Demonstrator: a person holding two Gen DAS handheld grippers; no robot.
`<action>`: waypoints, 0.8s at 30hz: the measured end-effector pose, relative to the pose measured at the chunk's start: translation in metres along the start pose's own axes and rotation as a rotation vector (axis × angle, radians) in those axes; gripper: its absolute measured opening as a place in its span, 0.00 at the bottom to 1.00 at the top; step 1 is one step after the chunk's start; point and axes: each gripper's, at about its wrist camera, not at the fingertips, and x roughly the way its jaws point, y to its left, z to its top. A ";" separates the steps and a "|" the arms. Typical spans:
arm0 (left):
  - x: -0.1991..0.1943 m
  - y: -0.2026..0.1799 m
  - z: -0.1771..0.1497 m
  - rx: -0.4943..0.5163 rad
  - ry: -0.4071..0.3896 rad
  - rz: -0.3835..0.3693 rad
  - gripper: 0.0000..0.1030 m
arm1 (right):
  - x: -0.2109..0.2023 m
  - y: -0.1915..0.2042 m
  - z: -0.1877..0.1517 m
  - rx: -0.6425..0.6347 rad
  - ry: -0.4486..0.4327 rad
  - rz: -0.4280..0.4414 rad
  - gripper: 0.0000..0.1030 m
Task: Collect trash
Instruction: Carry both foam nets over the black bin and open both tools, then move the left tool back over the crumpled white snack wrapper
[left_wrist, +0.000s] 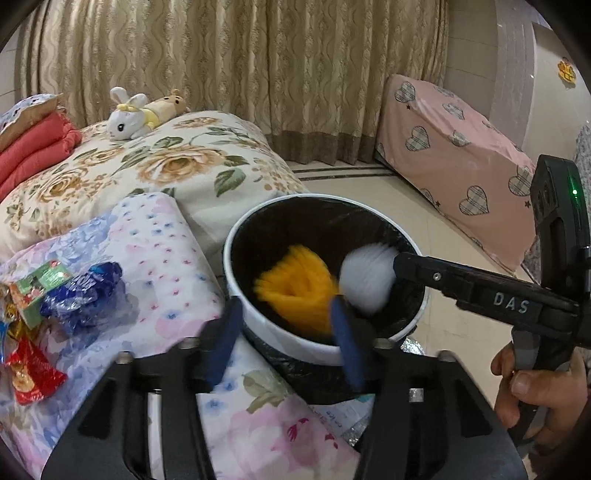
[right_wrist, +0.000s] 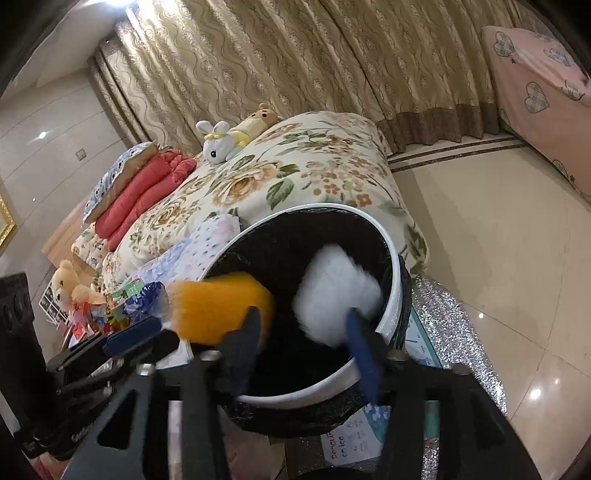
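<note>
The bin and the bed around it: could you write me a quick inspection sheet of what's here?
Surface: floral bedding.
Job's things: white bin with black liner; blurred orange piece and white piece over its mouth.
Clutter: wrappers; plush rabbit.
Grippers: left gripper open; right gripper open; neither pinches a piece.
Cables: nothing seen.
Surroundings: curtain, pink heart-print cover, tiled floor.

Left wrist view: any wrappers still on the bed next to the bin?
Yes: a blue wrapper and a red wrapper lie on the floral bedding, left of the bin.
</note>
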 end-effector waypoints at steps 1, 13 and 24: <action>0.000 0.002 -0.001 -0.005 0.002 -0.001 0.53 | -0.001 0.000 0.000 0.003 -0.005 -0.004 0.59; -0.034 0.043 -0.042 -0.133 -0.016 0.052 0.64 | -0.010 0.036 -0.013 -0.022 -0.039 0.058 0.85; -0.075 0.102 -0.093 -0.270 -0.020 0.163 0.66 | 0.008 0.099 -0.047 -0.090 0.045 0.175 0.87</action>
